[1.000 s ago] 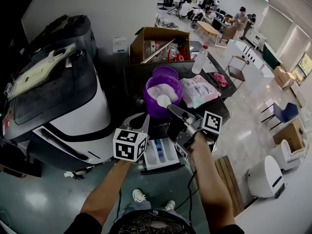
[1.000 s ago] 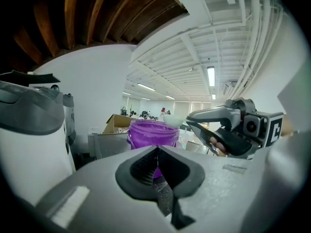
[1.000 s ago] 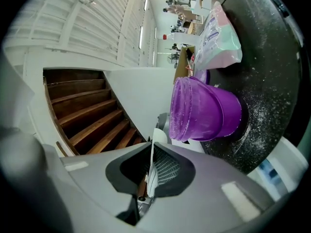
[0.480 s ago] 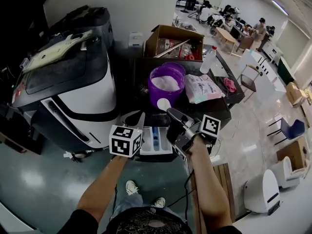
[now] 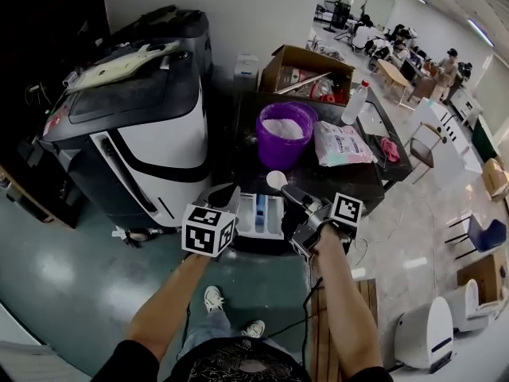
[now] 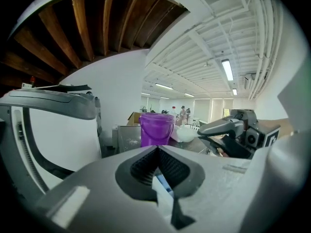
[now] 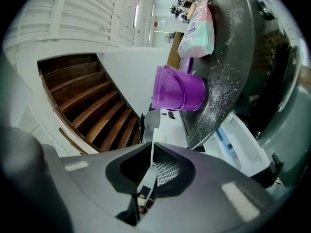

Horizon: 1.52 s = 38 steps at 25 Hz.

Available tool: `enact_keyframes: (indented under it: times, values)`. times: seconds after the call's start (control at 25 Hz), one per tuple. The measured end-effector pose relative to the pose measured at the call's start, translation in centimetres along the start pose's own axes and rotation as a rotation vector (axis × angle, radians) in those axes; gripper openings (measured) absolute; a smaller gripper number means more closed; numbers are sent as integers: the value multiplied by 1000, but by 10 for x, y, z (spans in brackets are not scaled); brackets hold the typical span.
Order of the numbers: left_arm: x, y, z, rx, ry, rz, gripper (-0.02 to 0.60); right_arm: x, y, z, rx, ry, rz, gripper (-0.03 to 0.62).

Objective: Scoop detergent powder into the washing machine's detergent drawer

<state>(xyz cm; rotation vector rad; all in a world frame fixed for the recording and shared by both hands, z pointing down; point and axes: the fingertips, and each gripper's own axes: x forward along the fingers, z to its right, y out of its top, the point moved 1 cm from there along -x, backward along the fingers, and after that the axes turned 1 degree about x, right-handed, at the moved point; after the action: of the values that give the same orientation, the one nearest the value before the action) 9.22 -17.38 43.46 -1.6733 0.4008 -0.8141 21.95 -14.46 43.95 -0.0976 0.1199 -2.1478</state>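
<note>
A purple bucket (image 5: 282, 130) of white powder stands on the dark table (image 5: 374, 173), beside a detergent bag (image 5: 342, 143). Below the table's front edge the white detergent drawer (image 5: 261, 216) stands pulled out, with blue inserts. My right gripper (image 5: 291, 194) is shut on the handle of a white scoop (image 5: 276, 180), whose bowl hangs just above the drawer's back end. In the right gripper view the scoop handle (image 7: 148, 176) runs between the jaws of the right gripper (image 7: 151, 152). My left gripper (image 5: 227, 199) is at the drawer's left side, jaws together. The left gripper view shows the bucket (image 6: 156, 129) and the powder-filled scoop (image 6: 184, 134).
A black and white washing machine (image 5: 151, 134) fills the left. A cardboard box (image 5: 306, 70) and a plastic bottle (image 5: 354, 102) sit at the table's back. Spilled powder dusts the table top (image 7: 228, 67). People sit at desks far behind.
My right gripper has carried the scoop out of the purple bucket and down over the table's front edge to the drawer. The left gripper stayed beside the drawer.
</note>
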Motion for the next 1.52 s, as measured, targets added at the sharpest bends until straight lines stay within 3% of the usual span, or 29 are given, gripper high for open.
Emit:
enact_keyframes:
  times: [0.24, 0.76, 1.16, 1.52]
  values:
    - [-9, -9, 1, 12, 21, -14, 0, 8, -11, 16, -24, -24, -76, 38]
    - [-2, -36, -11, -21, 41, -54, 0, 34, -21, 51, -206, -143, -271, 38]
    - [2, -54, -16, -33, 46, -81, 0, 43, -28, 85, -290, -235, -360, 38]
    - [2, -62, -21, -41, 54, -94, 0, 49, -33, 107, -462, -341, -473, 38]
